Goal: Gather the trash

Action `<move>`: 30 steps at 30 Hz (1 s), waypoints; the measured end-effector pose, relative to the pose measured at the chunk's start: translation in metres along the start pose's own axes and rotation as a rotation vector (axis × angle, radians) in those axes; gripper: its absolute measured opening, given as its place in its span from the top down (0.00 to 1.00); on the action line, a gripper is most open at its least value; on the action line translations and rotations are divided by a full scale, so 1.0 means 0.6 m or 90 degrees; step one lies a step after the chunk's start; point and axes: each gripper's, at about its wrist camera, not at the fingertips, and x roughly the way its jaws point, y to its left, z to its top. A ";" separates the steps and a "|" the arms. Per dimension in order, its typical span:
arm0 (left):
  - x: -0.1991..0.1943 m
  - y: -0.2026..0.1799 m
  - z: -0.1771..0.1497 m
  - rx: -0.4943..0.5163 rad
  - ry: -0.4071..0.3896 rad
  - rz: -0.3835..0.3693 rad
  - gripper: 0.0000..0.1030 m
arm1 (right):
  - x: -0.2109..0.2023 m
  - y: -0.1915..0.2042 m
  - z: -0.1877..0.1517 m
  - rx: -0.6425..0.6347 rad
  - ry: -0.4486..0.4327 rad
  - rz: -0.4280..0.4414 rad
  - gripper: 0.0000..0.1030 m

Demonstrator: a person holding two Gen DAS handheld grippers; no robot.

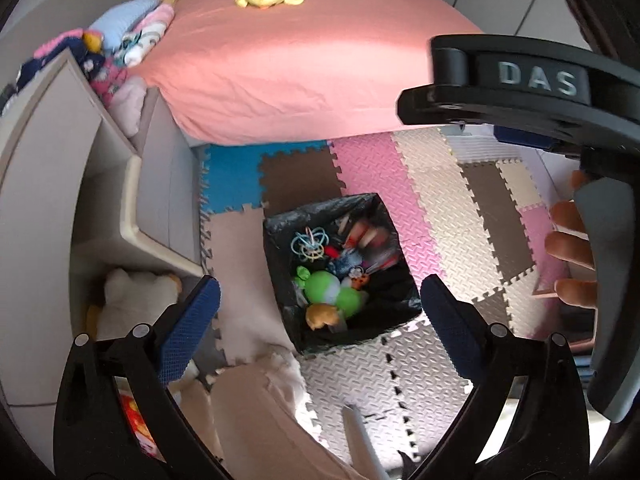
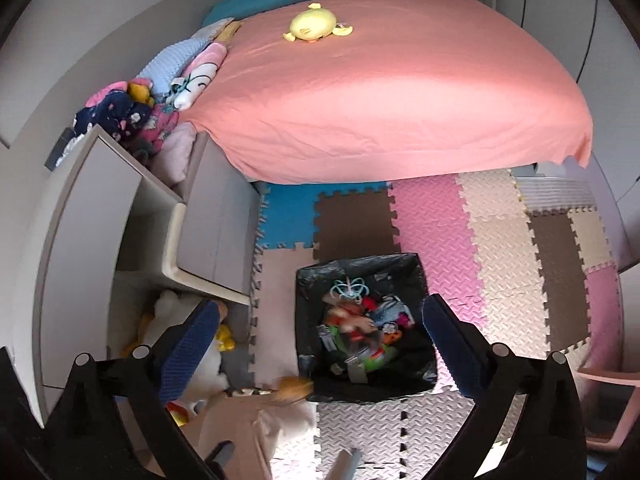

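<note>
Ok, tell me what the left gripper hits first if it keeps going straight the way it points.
Probably the black-lined bin: it sits centred between the open left gripper fingers, so the toys piled inside, likely the green plush, come first. Nothing shows in between, though depth is hard to judge.

Floor was covered in interlocking foam mat tiles [image 2: 432,216], pink, cream, brown and blue. Black-lined bin [image 2: 366,320] full of toys stood on the tiles at centre. Bed with pink sheet [image 2: 400,92] at 12 o'clock carried a yellow duck plush [image 2: 314,24]; folded clothes [image 2: 160,96] were piled at its 9 o'clock edge.
</note>
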 end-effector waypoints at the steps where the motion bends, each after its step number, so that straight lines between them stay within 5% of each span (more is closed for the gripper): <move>1: 0.000 0.004 0.000 -0.005 0.000 0.000 0.06 | -0.001 0.001 0.000 -0.005 -0.003 -0.003 0.02; 14: -0.050 0.090 -0.005 -0.054 -0.039 0.005 0.06 | -0.026 0.096 0.017 -0.049 -0.035 0.017 0.02; 30: -0.216 0.386 -0.073 -0.237 -0.122 0.128 0.06 | -0.056 0.429 0.019 -0.223 -0.056 0.119 0.02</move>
